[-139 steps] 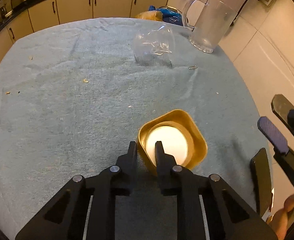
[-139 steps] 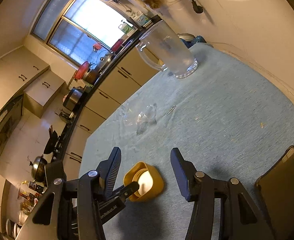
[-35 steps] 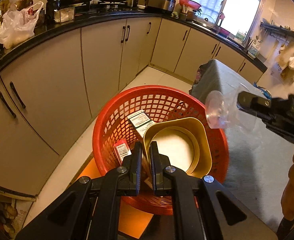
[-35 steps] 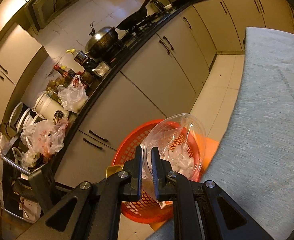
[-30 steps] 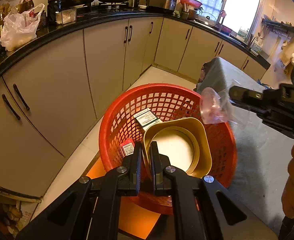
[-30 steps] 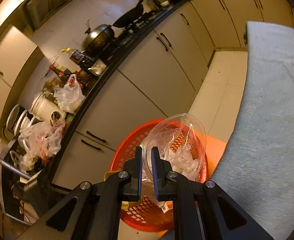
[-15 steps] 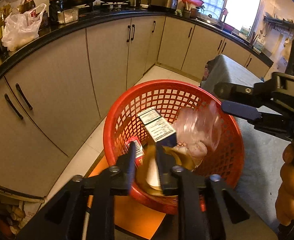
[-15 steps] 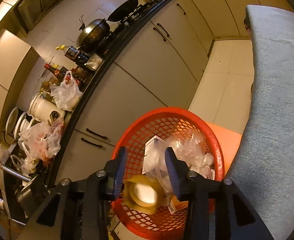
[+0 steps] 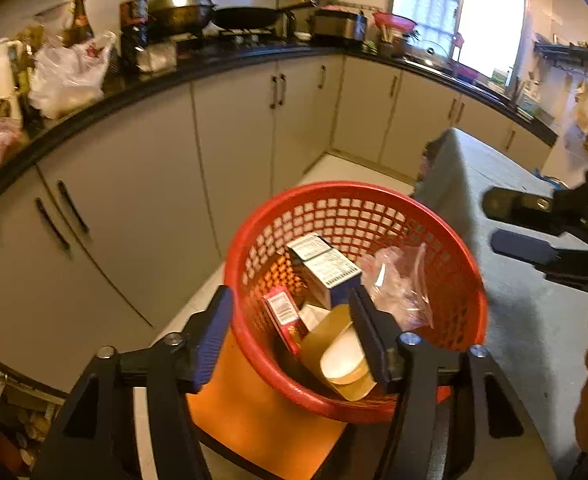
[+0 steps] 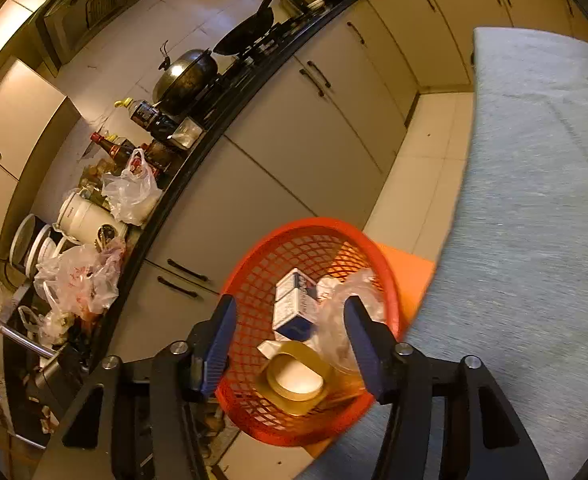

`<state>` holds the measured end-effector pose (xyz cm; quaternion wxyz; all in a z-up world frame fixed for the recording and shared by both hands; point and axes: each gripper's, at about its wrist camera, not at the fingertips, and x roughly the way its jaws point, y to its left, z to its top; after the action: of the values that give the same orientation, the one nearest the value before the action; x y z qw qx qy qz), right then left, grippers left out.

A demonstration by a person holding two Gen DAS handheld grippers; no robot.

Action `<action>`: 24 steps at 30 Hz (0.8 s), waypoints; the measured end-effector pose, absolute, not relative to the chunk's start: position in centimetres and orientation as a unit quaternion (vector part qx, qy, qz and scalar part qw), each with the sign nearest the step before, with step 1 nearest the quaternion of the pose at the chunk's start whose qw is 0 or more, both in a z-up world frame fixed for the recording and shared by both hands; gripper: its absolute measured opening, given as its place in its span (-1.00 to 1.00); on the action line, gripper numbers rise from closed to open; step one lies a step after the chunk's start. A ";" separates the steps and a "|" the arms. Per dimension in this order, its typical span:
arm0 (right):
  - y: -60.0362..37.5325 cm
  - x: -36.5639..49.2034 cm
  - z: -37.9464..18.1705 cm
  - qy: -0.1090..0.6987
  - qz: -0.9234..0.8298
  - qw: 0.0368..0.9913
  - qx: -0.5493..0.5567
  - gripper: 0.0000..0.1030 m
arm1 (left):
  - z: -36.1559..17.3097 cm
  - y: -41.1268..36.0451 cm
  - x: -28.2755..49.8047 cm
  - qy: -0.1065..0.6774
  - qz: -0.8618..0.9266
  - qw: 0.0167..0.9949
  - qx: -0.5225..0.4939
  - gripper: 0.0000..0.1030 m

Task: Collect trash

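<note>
Red basket (image 9: 446, 240) beside table (image 9: 534, 320), on floor. Inside: yellow cup (image 9: 334, 352), clear plastic container (image 9: 398, 284), white-blue carton (image 9: 326, 268), small red box (image 9: 281, 312), poss. more, blurred. Left gripper (image 9: 294, 336) and right gripper (image 10: 289, 340) above basket, jaws opening, nothing gripped.

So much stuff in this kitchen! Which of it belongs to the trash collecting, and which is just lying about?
Part of the job:
- red basket
- yellow cup, lying in the basket
- clear plastic container, in the basket
- white and blue carton, in the basket
- left gripper and right gripper, jaws opening with nothing between them

Just lying about:
- wok on the stove
- bottles
- plastic bags on the counter
</note>
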<state>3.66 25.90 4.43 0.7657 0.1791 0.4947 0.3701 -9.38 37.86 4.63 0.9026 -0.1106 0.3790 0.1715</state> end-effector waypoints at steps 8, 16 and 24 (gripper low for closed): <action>23.3 2.4 5.3 0.476 0.337 0.799 0.149 0.48 | 5.0 36.8 -10.6 0.354 0.218 0.904 -0.098 0.59; 21.6 -0.4 5.9 0.446 0.320 0.832 0.083 0.62 | 5.6 35.5 -11.6 0.345 0.256 0.900 -0.071 0.73; 19.2 -5.3 7.3 0.392 0.300 0.870 0.006 0.70 | 7.4 33.7 -14.0 0.317 0.294 0.900 -0.041 0.92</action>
<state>-5.25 19.24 7.26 0.8698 0.0059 0.3919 0.2998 -14.02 33.73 7.36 0.9005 -0.0408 0.3175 0.2944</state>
